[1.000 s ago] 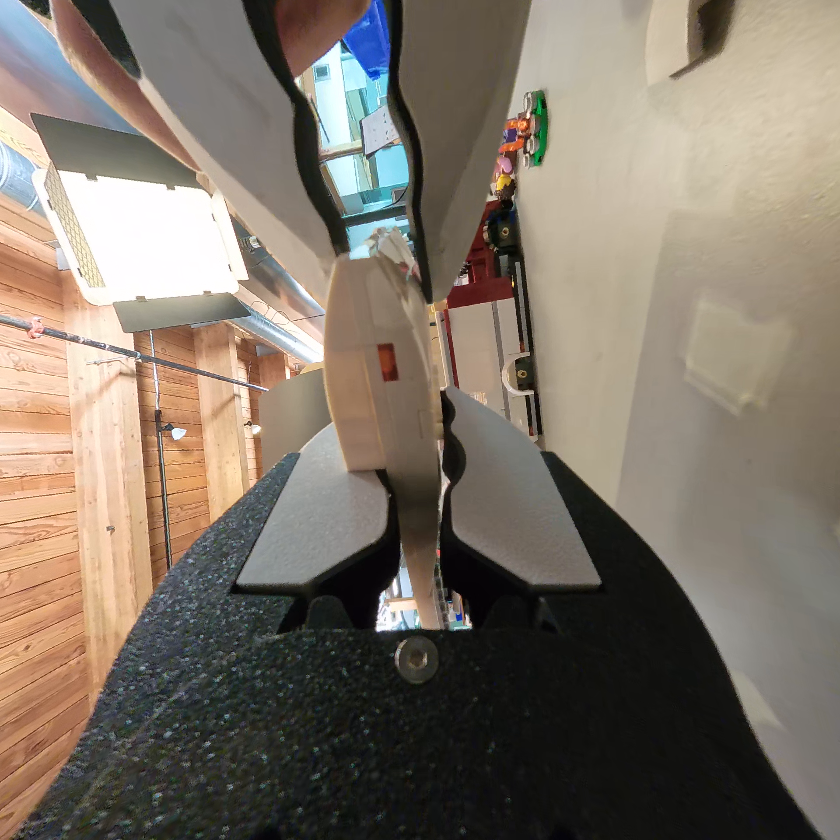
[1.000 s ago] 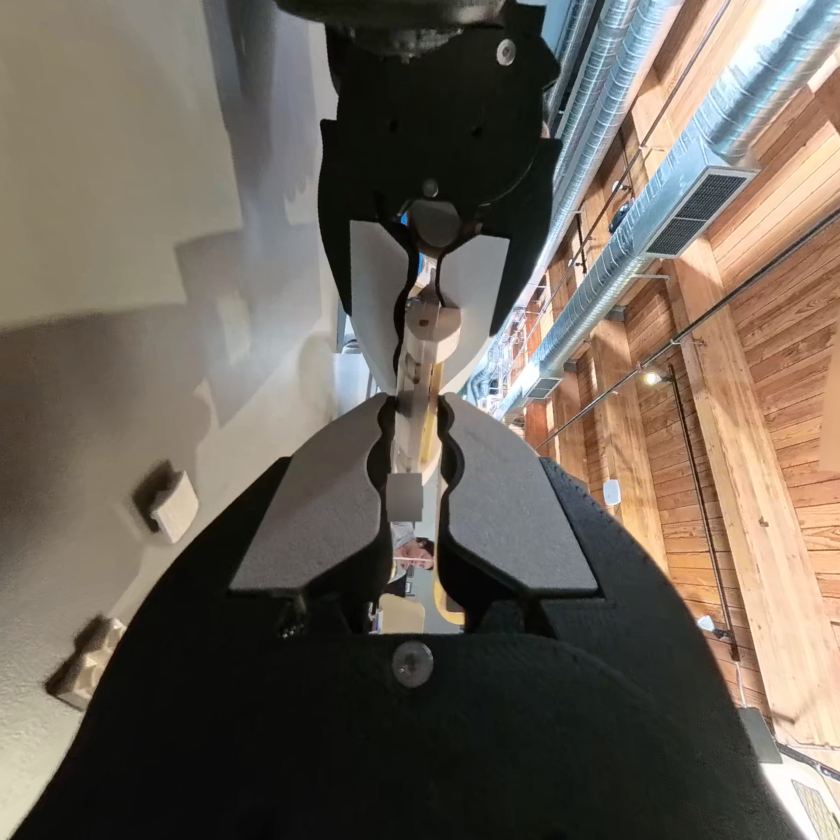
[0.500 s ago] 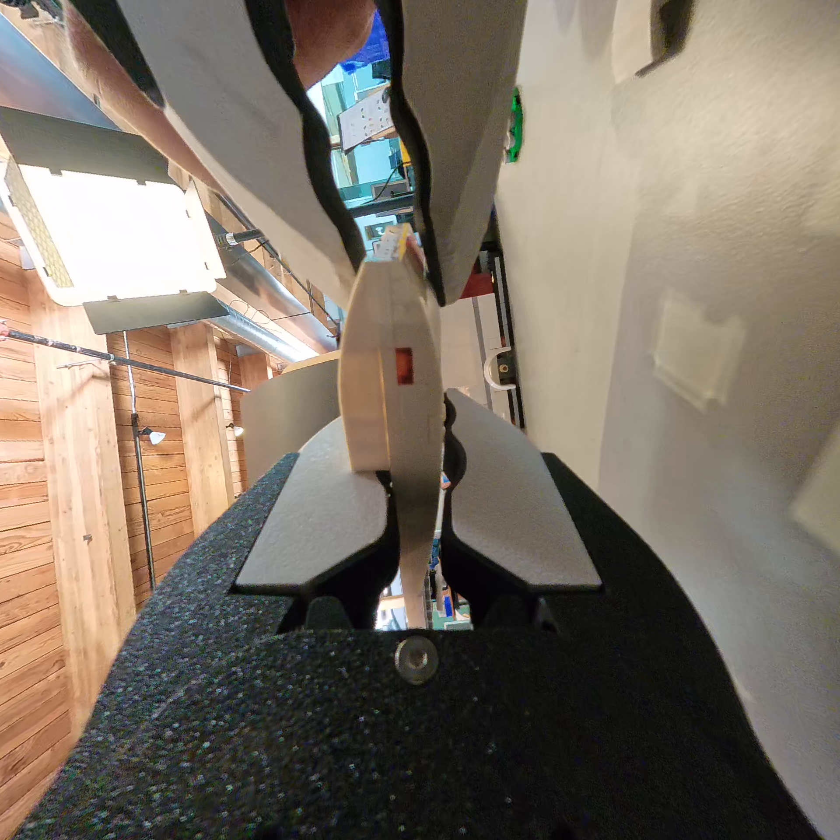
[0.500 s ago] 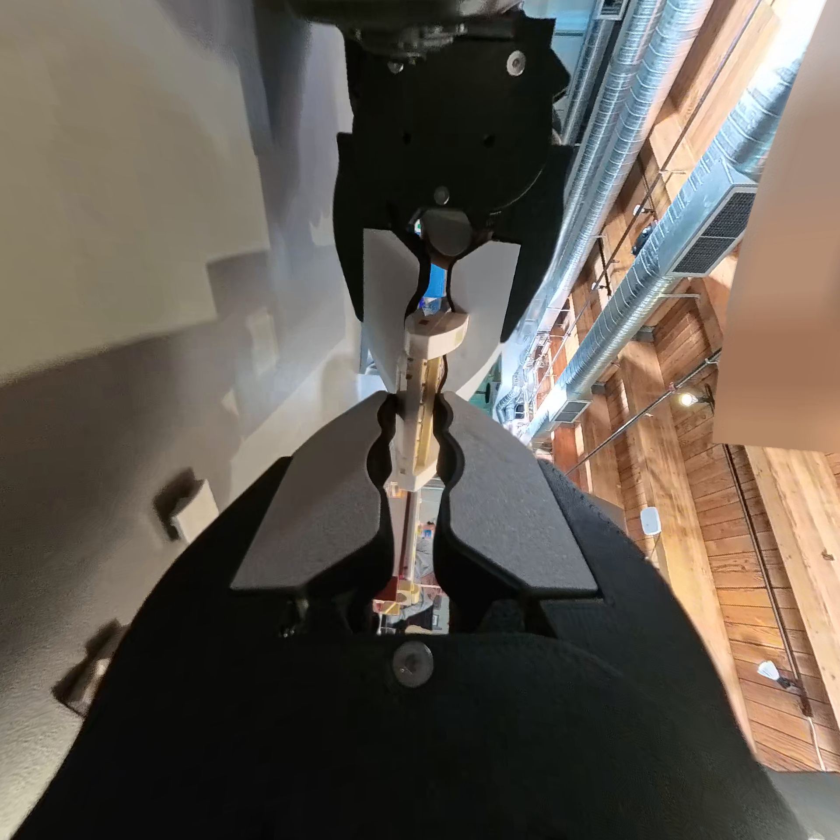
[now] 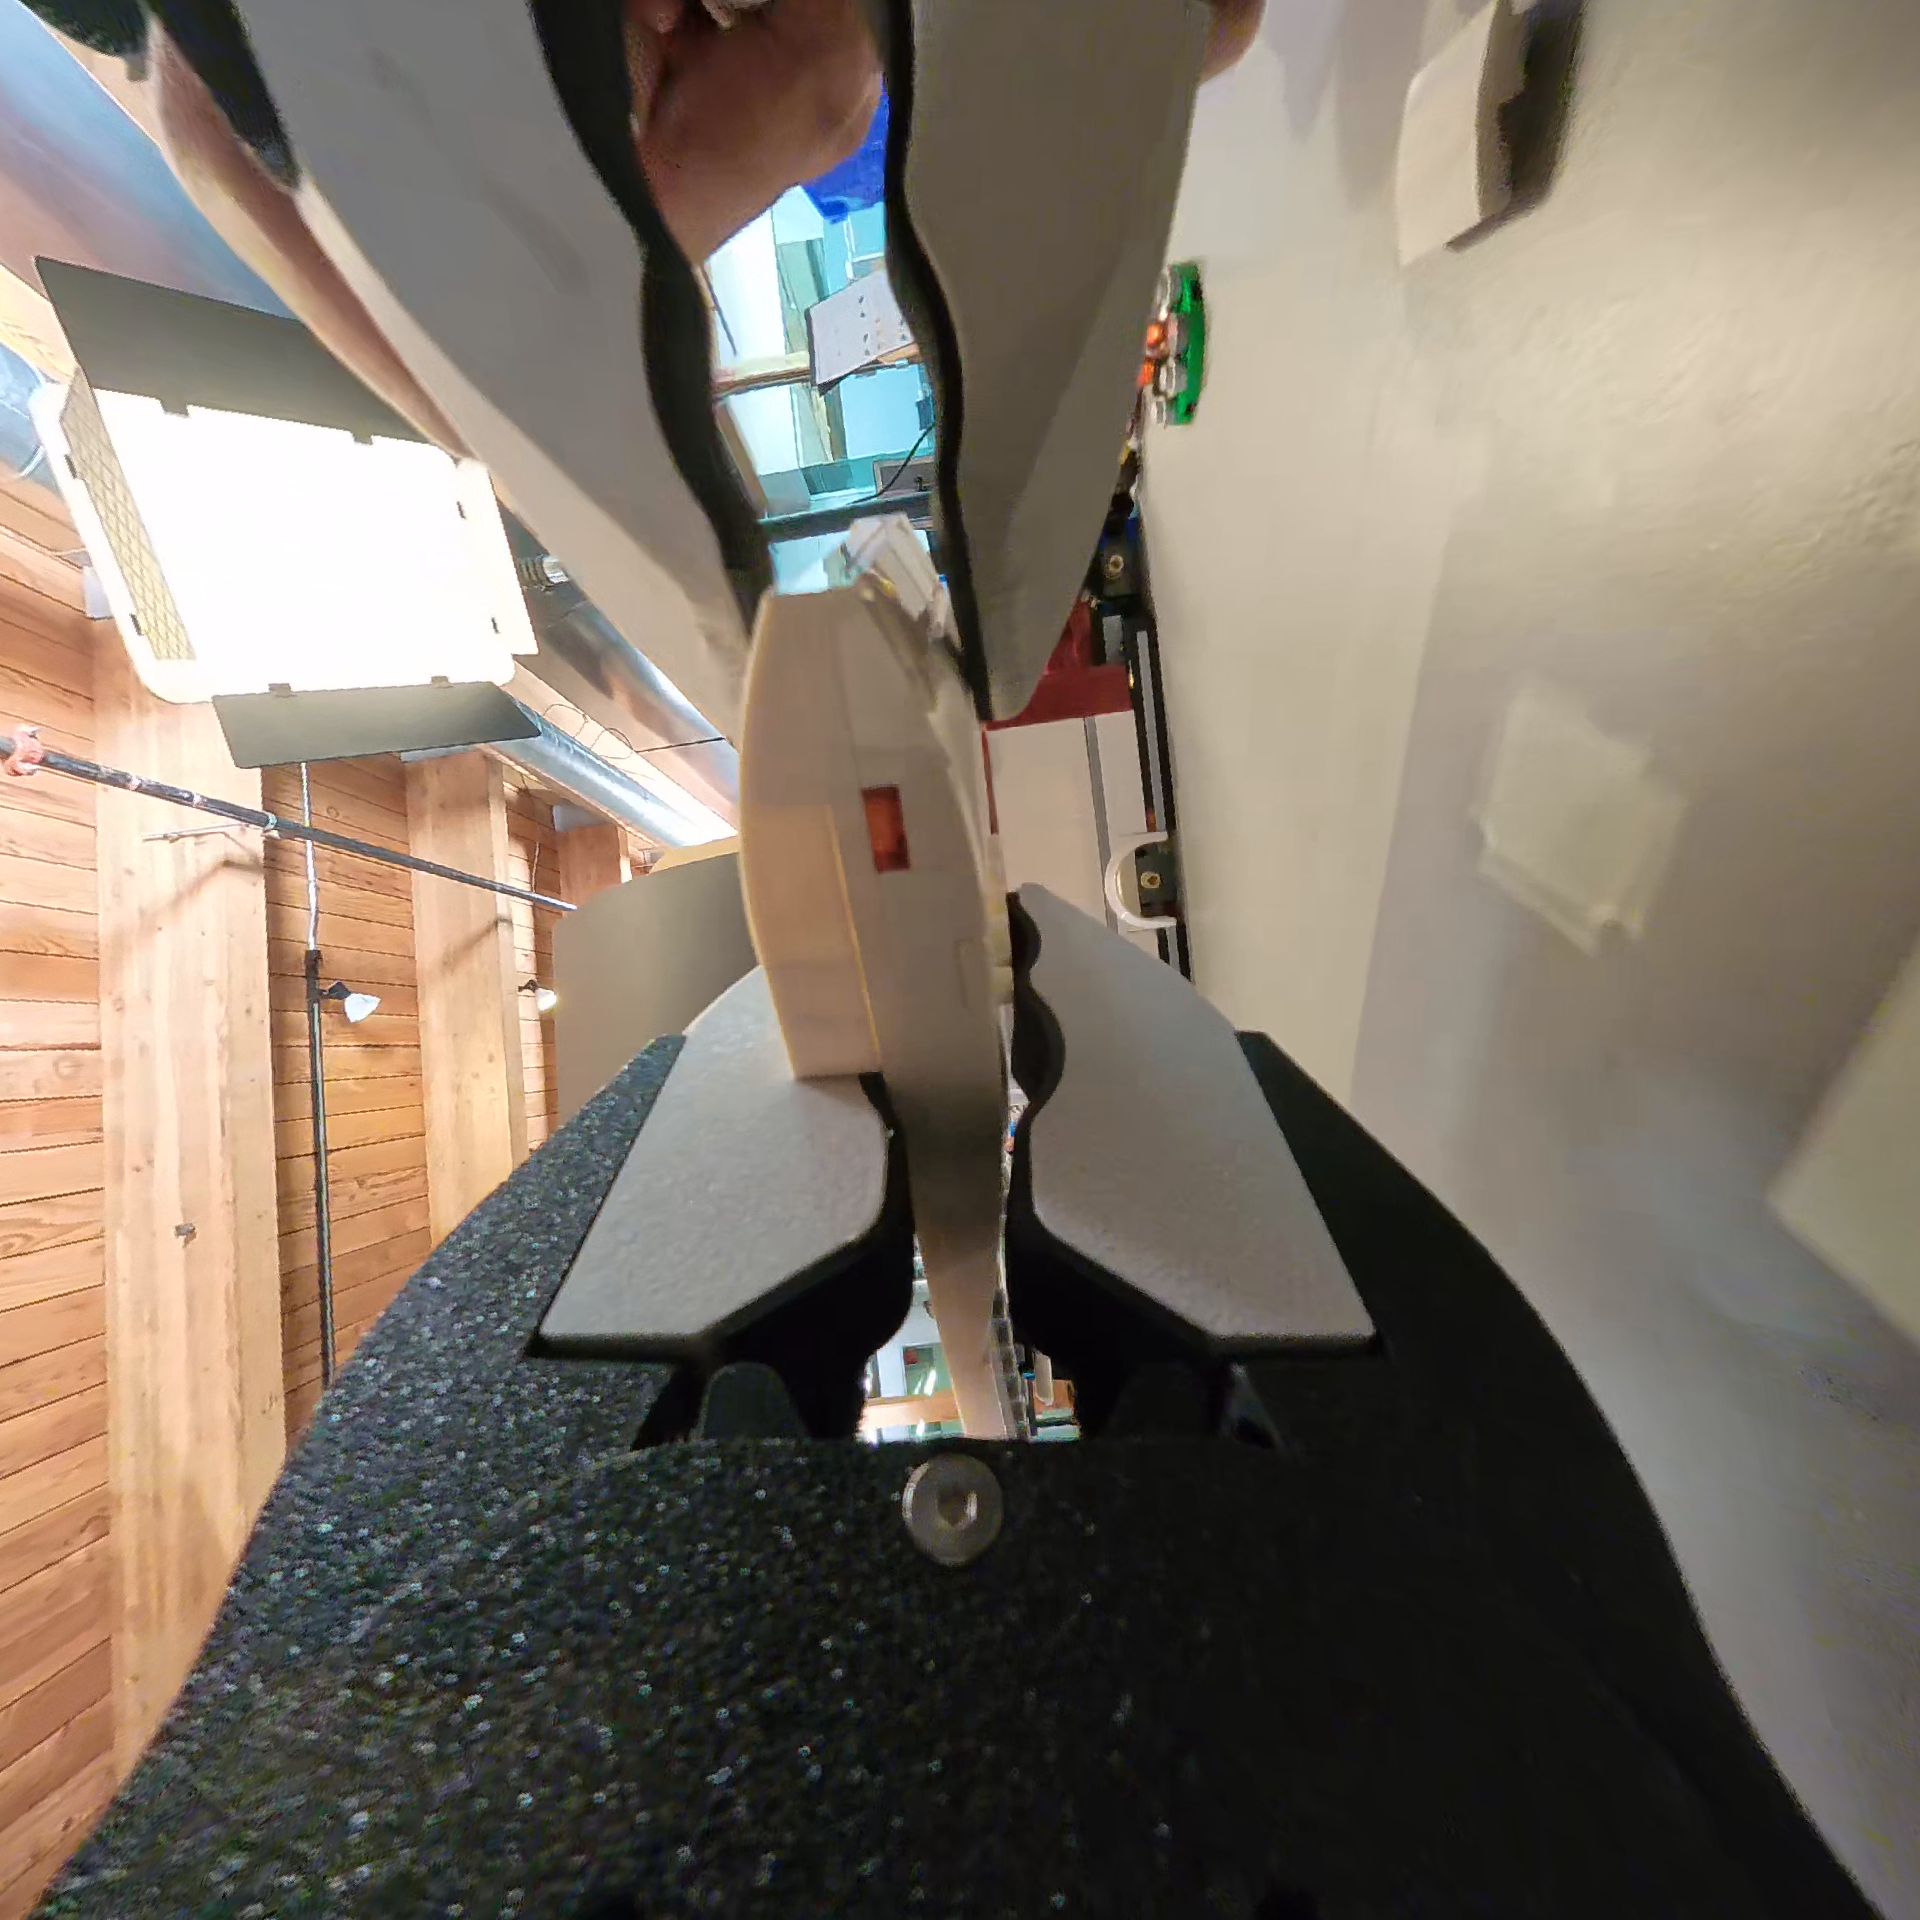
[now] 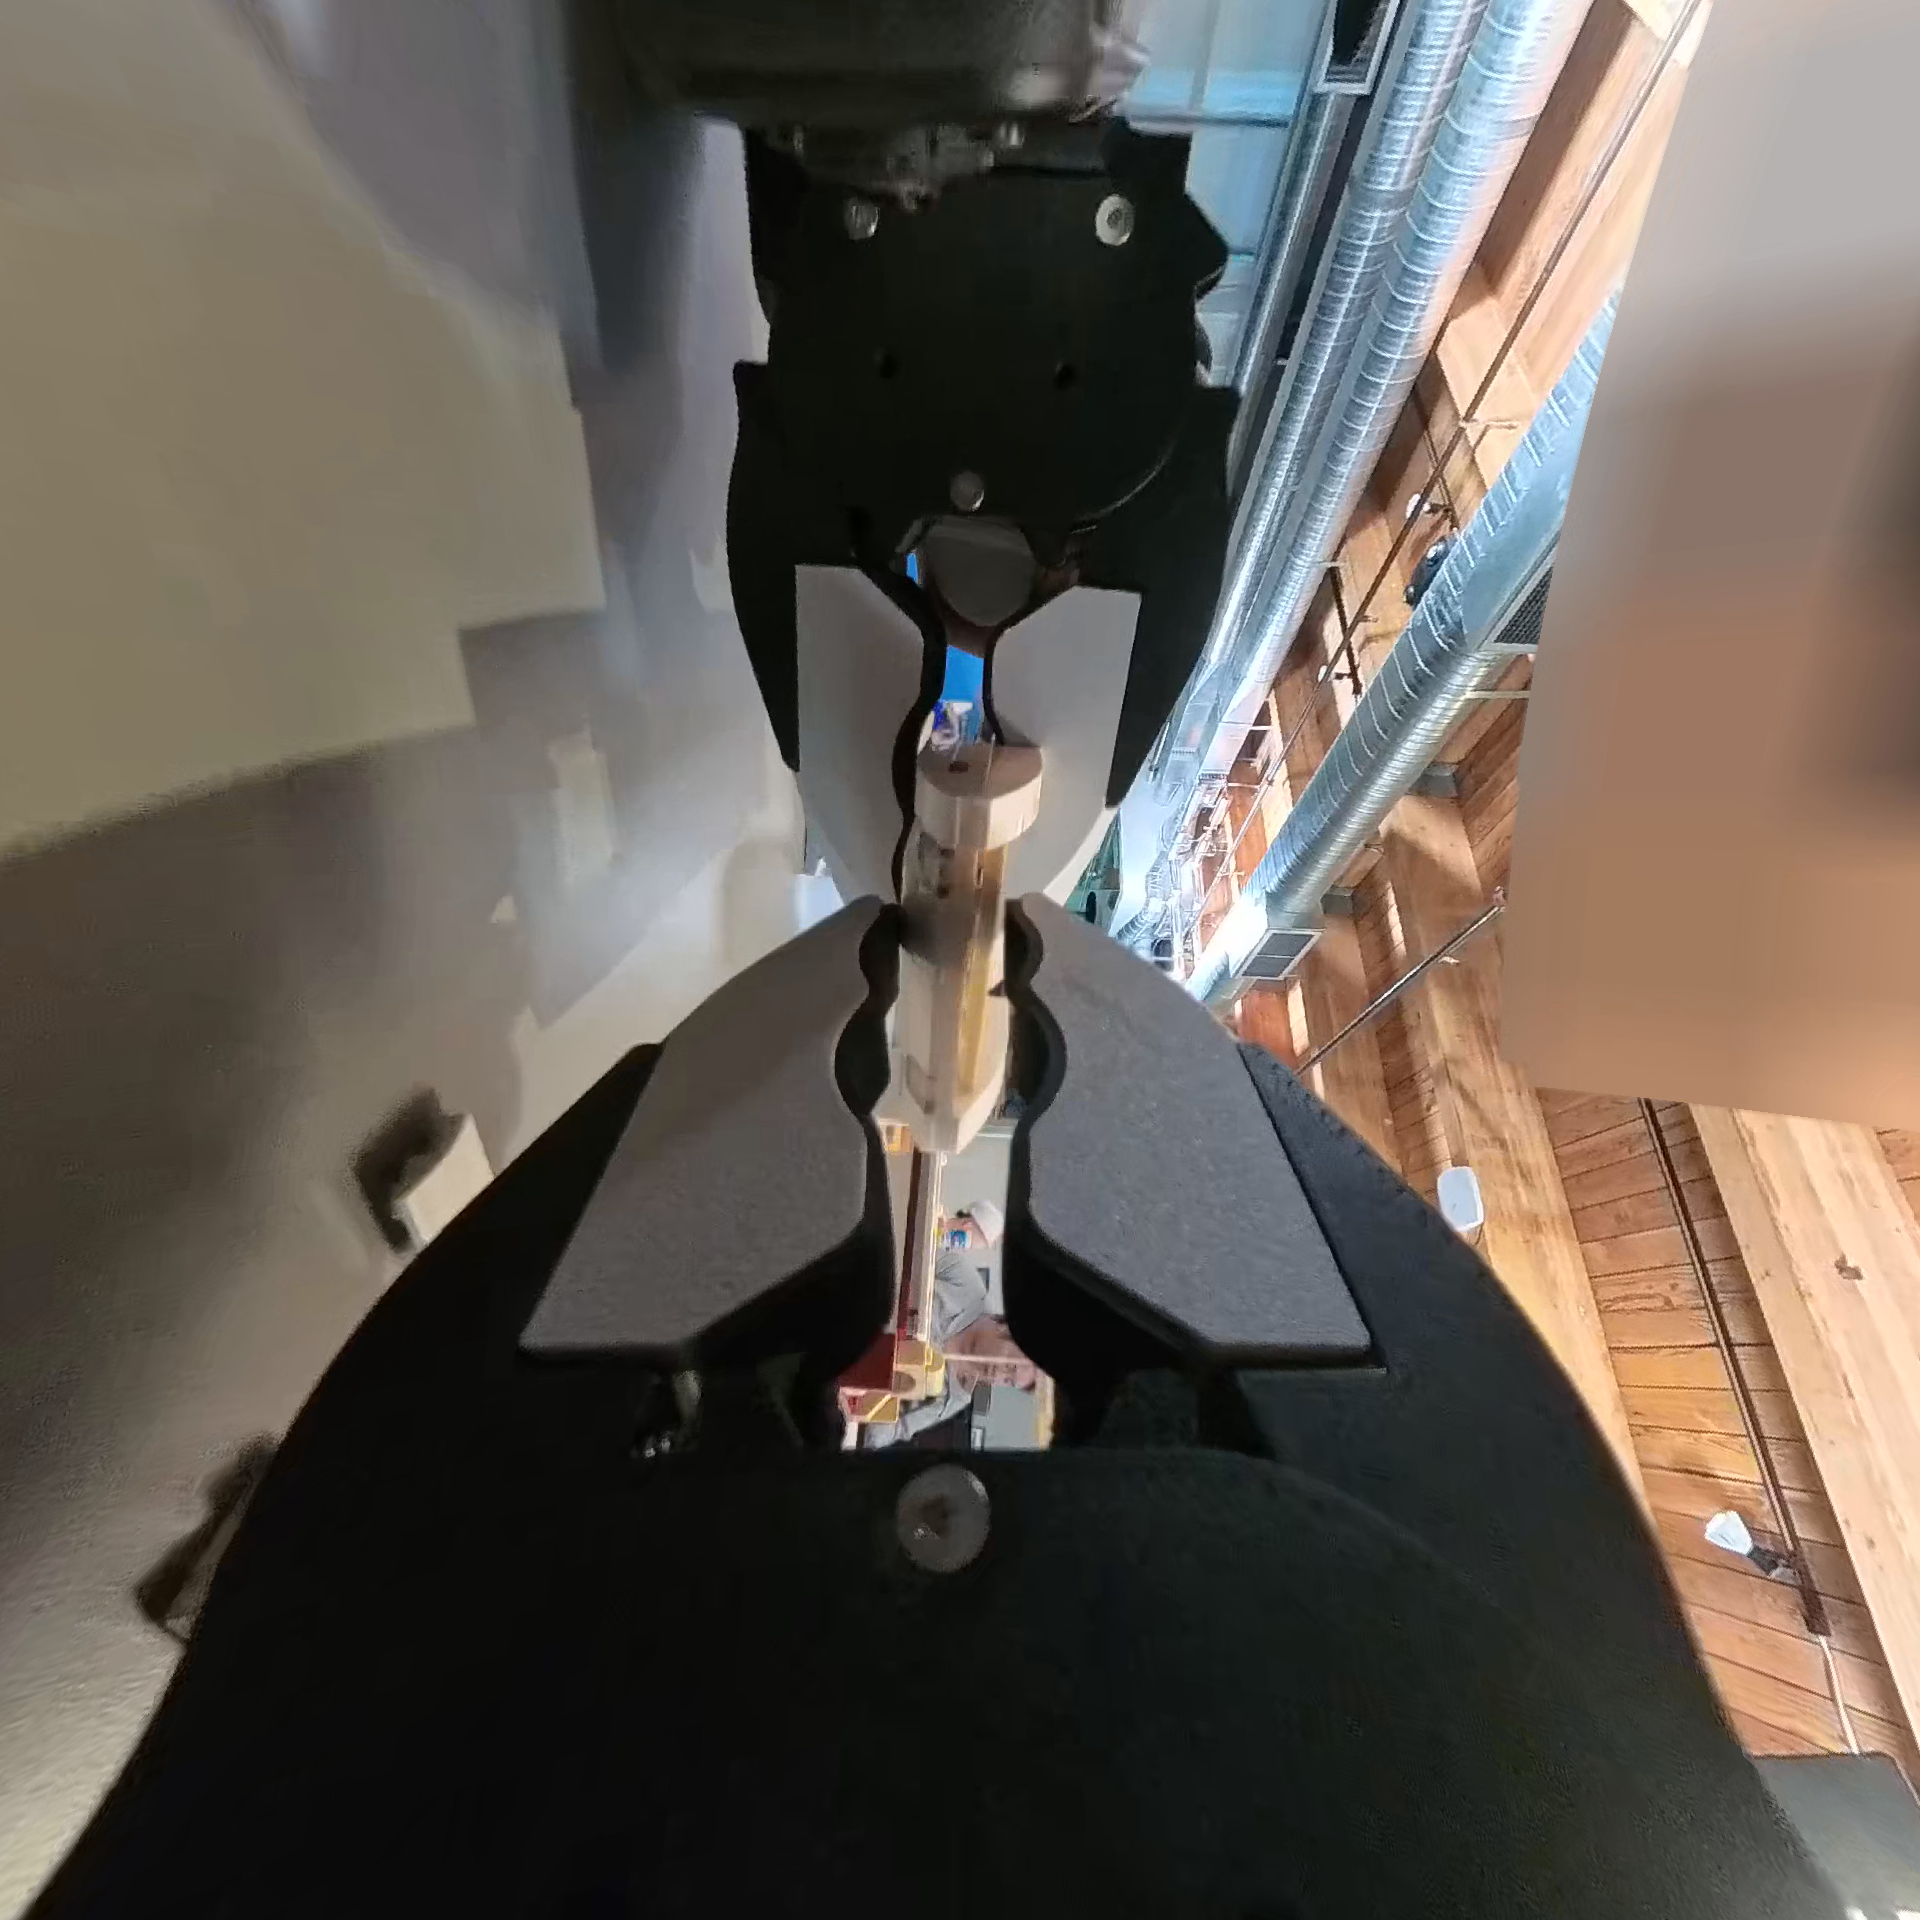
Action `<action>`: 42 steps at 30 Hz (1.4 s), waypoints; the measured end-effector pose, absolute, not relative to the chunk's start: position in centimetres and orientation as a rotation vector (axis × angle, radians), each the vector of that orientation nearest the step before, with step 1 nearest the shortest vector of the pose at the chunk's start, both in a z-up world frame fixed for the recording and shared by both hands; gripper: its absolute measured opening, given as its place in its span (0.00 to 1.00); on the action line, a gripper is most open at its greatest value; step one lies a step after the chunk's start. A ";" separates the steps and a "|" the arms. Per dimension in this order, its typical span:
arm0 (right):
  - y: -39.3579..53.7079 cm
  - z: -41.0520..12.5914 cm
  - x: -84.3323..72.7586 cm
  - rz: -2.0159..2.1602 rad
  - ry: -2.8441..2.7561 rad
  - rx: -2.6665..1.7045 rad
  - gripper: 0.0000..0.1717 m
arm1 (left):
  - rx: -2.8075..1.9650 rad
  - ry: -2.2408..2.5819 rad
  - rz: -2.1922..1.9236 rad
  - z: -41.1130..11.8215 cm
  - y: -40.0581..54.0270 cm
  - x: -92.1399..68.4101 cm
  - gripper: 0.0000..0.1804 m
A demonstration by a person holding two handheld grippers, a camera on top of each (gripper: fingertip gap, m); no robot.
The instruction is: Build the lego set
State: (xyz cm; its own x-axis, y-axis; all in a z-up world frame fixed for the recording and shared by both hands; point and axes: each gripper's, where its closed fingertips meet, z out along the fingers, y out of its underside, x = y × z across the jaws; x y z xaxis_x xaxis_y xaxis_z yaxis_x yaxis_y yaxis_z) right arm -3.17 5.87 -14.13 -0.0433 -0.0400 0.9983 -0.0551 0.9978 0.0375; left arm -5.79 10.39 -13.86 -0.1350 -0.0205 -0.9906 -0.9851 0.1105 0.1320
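**Holding one cream piece between two grippers**

Looking along your left gripper (image 5: 951, 987), you had its two grey fingers (image 5: 1132, 1143) clamped on the thin edge of a cream plastic piece (image 5: 862, 883) with a small orange window on its side. The piece stood up out of the jaws, its thicker half resting over the left finger. Your right gripper (image 5: 862, 582) came in from above, its pale fingers meeting the far end of the same piece, probably so each end was steadied. Behind it lay a wooden wall (image 5: 156, 1039) and a bright light panel (image 5: 291, 551).

From your right gripper (image 6: 951, 997), the jaws were clenched on the narrow body of that cream piece (image 6: 951, 1029), with both dark pads against its sides. The left gripper (image 6: 961, 790) faced you and grasped the wider round end. The piece hung in the air between the two grippers, away from the pale surface (image 6: 260, 416), likely to keep it free to work on.
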 end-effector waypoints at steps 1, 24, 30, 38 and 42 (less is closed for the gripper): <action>5.8 -14.1 -3.2 0.012 -1.616 0.078 0.12 | -1.081 1.382 1.210 -14.0 10.4 -5.8 0.08; 5.1 -14.8 -3.1 0.086 -1.688 0.078 0.10 | -1.106 1.388 1.158 -14.8 10.7 -5.6 0.09; 6.6 -14.4 -2.5 0.129 -1.705 -0.015 0.13 | -1.147 1.376 1.182 -15.5 11.6 -6.4 0.09; 10.1 -15.6 -0.3 0.293 -1.904 -0.467 0.13 | -1.206 1.389 1.234 -16.8 12.5 -8.1 0.08; 9.2 -18.3 1.4 0.520 -2.095 -0.757 0.14 | -1.209 1.401 1.219 -17.2 12.6 -8.0 0.08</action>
